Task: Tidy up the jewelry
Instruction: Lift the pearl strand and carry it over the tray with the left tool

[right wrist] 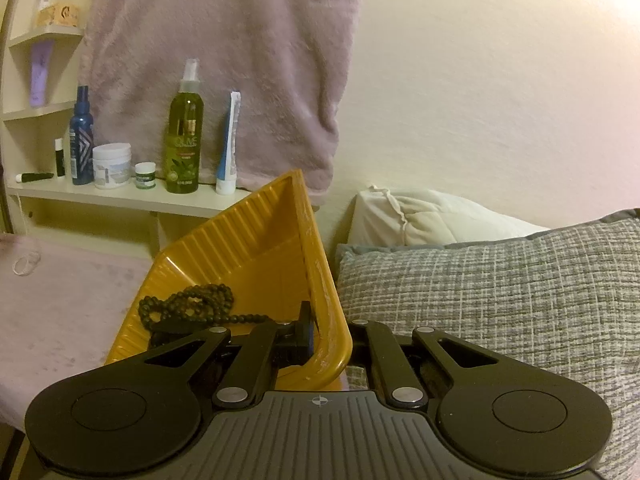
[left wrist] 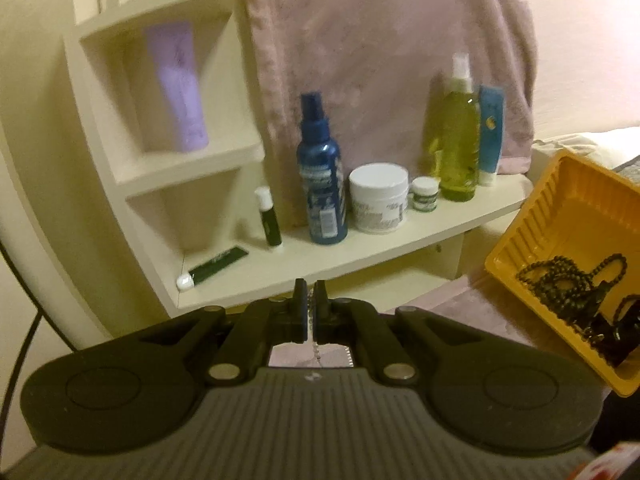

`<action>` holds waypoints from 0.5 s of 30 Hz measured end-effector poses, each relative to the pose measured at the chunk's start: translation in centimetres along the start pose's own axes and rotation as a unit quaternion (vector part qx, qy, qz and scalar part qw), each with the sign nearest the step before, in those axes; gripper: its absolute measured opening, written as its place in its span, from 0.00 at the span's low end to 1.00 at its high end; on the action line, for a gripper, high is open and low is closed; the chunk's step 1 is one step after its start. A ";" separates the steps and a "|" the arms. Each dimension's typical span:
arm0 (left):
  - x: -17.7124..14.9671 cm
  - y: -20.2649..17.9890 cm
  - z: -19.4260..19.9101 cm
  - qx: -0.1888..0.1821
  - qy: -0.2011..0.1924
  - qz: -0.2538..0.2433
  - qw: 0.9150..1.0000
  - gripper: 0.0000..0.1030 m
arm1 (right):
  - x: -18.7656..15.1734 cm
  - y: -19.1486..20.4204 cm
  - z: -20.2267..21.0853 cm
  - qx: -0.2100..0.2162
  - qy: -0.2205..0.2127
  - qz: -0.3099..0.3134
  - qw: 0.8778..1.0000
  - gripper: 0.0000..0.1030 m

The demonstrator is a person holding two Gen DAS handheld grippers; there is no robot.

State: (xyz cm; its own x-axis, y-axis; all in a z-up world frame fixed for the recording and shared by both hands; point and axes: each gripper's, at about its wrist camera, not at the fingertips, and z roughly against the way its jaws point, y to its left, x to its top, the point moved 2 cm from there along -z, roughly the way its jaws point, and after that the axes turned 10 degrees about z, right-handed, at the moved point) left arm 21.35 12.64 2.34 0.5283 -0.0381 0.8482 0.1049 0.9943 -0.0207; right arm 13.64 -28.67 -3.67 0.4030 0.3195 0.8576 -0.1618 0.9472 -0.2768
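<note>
The left tool (left wrist: 311,312) is pinched narrow on a pale bead chain (left wrist: 316,350) dangling below its tips. To its right, the right tool (right wrist: 325,330) clamps the rim of a tilted yellow tray (right wrist: 256,240) holding dark bead necklaces (right wrist: 188,308). Farther ahead stands a shelf (left wrist: 360,248) of bottles.

Dim, warm yellowish indoor light tints both fisheye views, with soft motion blur smearing the shelf (left wrist: 360,248) and bottles in the left wrist view, grainy noise throughout, bowed lines and dark vignetting at the corners.
</note>
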 end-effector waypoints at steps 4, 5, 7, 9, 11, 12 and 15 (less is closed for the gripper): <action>1.1 -0.4 0.7 -0.010 -0.008 -0.019 1.000 0.01 | 0.1 0.0 0.0 0.000 0.000 0.000 1.000 0.06; 1.4 -0.6 0.9 -0.012 -0.011 -0.025 1.000 0.01 | 0.1 0.0 0.0 0.000 0.000 0.000 1.000 0.06; 1.9 -0.8 1.2 -0.016 -0.016 -0.035 0.999 0.01 | 0.1 0.0 0.0 0.000 0.000 -0.001 1.000 0.06; 2.5 -1.0 1.5 -0.023 -0.020 -0.039 0.999 0.01 | 0.1 0.0 0.0 0.000 0.000 0.000 1.000 0.06; 3.1 -1.2 2.0 -0.029 -0.024 -0.044 0.998 0.01 | 0.1 0.0 0.0 0.001 0.000 -0.001 1.000 0.06; 3.3 -1.3 2.1 -0.032 -0.026 -0.046 0.998 0.01 | 0.1 0.0 0.0 0.001 0.000 0.000 1.000 0.06; 4.2 -1.8 2.7 -0.039 -0.033 -0.053 0.997 0.01 | 0.1 0.1 -0.1 0.000 -0.001 0.000 1.000 0.06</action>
State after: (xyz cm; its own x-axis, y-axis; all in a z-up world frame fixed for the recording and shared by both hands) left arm 21.11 11.00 7.34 0.4549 -0.1342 0.8804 0.2249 0.9738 0.0322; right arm 13.77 -28.57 -3.60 0.4013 0.3198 0.8583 -0.1628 0.9470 -0.2768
